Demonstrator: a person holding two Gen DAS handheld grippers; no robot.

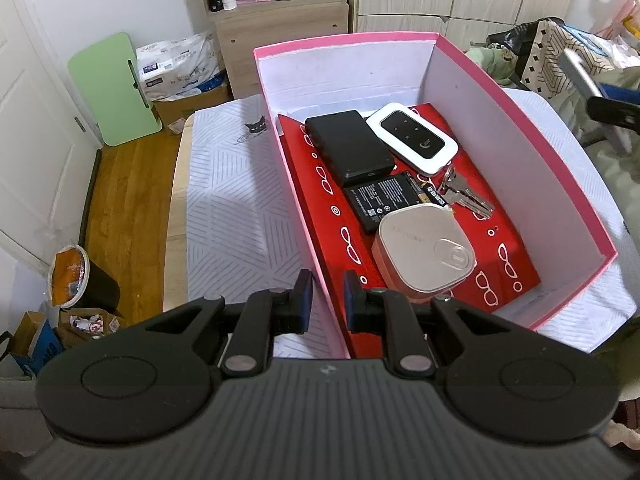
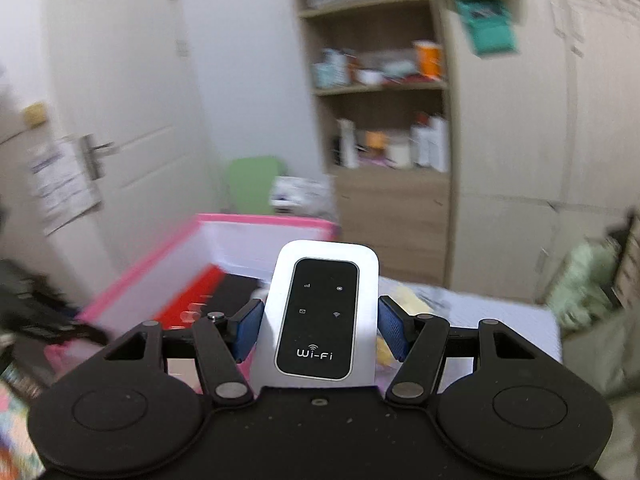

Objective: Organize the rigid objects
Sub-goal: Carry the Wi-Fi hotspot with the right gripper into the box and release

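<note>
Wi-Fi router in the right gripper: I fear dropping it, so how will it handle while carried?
The Wi-Fi router looks like a rigid shell, so it probably won't flex. Its smooth, glossy sides may slip, since the right gripper pinches only its narrow edges. It is small and slim, so it is likely light.

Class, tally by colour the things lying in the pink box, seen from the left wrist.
Black: 2, drive and flat battery
White: 1, Wi-Fi router
Silvery: 2, keys and square case
Total: 5; the tiny piece beside the keys is uncounted.
</note>
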